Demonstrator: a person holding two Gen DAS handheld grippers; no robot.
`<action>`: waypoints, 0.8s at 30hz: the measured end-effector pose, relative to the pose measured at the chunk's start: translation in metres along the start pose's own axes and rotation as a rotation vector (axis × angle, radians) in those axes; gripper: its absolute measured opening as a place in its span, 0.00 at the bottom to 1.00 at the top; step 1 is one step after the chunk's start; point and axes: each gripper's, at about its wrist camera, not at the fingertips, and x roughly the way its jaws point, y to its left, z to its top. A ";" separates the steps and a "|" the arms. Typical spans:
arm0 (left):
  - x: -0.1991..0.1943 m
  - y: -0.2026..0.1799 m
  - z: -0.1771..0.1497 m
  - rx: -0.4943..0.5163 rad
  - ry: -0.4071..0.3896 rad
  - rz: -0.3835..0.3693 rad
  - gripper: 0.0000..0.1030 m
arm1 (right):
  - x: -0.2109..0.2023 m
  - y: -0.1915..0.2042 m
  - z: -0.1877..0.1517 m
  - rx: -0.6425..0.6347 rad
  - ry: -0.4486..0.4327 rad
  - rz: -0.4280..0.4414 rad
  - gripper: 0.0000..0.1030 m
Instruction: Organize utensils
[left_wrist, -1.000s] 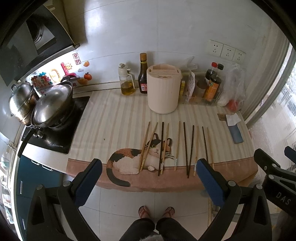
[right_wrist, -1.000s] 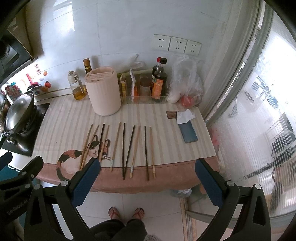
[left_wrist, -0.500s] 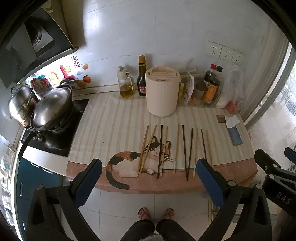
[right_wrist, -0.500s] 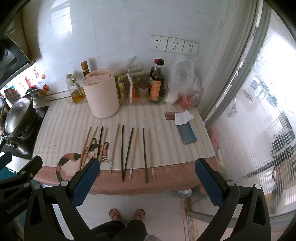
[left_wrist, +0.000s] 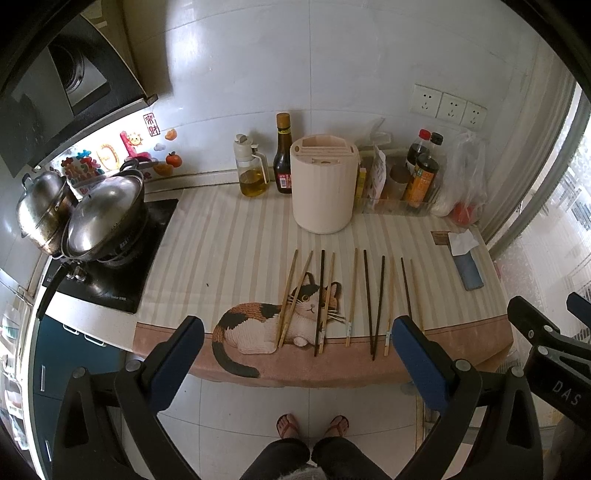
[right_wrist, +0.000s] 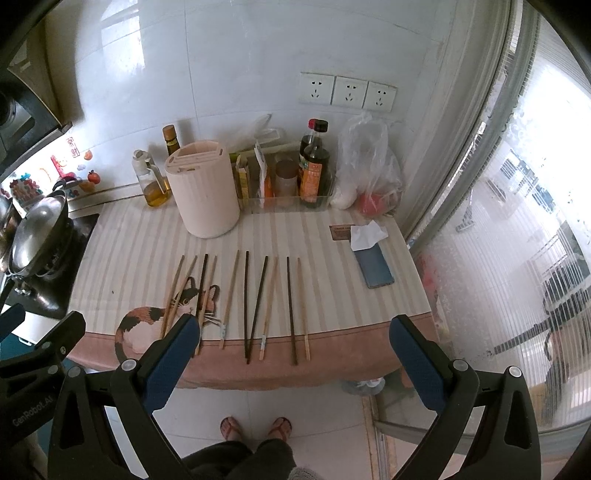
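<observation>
Both tongs (left_wrist: 297, 343) (right_wrist: 295, 341) spread wide, empty, chopsticks (left_wrist: 352, 299) overhanging counter edge (left_wrist: 332, 373)

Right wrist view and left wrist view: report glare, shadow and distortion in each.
Right wrist view: daylight through the frosted window blows out the right side, and the white tiled wall carries soft glare. Left wrist view: the black range hood corner sits in shadow. Both views: fisheye bends the counter's edges.

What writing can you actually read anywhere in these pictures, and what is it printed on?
"DAS": on the right gripper's black body, at the left camera's edge.
"GenRobot.AI": on the left gripper's body, at the right camera's edge.
Red characters on a wall sticker: too small to read.
Labels on the dark sauce bottle and orange-labelled bottle: blurred.
</observation>
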 end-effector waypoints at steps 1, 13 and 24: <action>0.000 0.000 0.000 -0.002 0.001 -0.001 1.00 | 0.000 0.000 0.000 0.001 0.001 0.001 1.00; -0.004 -0.003 0.008 -0.003 -0.005 0.001 1.00 | -0.001 0.000 -0.001 0.001 -0.002 0.000 1.00; 0.017 -0.010 0.027 -0.004 -0.138 0.177 1.00 | 0.003 -0.015 0.016 0.051 -0.104 0.054 1.00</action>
